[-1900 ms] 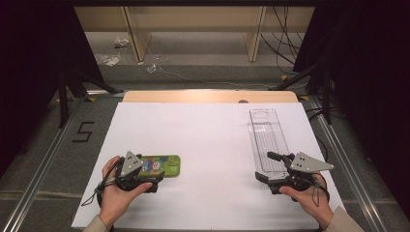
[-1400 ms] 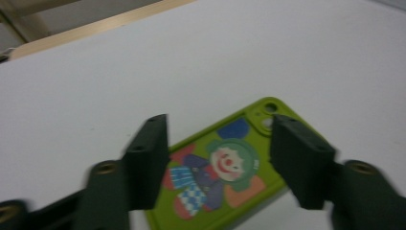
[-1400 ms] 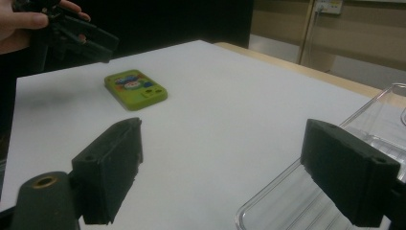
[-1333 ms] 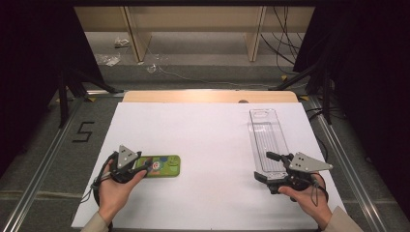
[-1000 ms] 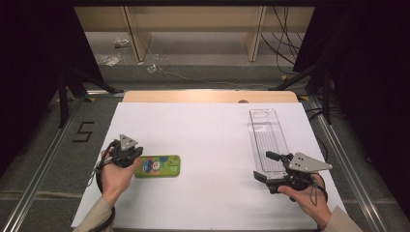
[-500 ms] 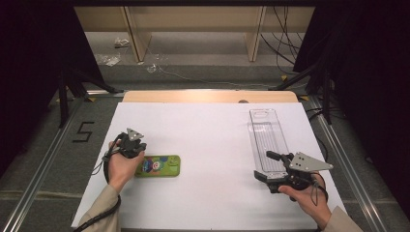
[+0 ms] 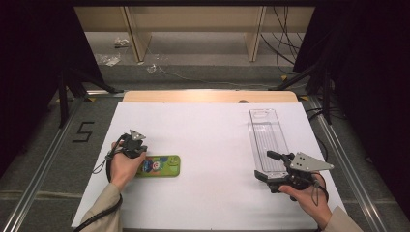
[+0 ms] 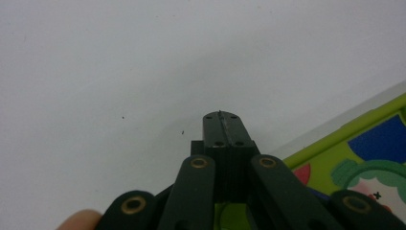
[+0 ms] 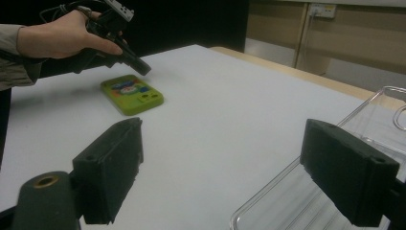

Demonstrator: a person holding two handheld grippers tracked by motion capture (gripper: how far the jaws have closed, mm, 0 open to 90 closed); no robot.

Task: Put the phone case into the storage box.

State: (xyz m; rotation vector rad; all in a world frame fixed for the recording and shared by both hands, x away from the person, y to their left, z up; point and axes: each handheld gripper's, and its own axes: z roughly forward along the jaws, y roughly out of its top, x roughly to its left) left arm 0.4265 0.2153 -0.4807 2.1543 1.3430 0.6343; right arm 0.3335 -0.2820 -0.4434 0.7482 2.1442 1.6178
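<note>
Left gripper (image 7: pixel 133 145) hovers with jaws pressed together, empty, tip just beside the left end of the green phone case (image 7: pixel 159 165), which lies flat on the white tabletop (image 7: pixel 208 135); the closed tip probably serves to nudge or pin the case. Right gripper (image 7: pixel 270 169), jaws wide apart and empty, waits at the near end of the clear tray (image 7: pixel 267 137). The left gripper view shows the jaw seam shut; the right gripper view shows the tip above the tabletop.
</note>
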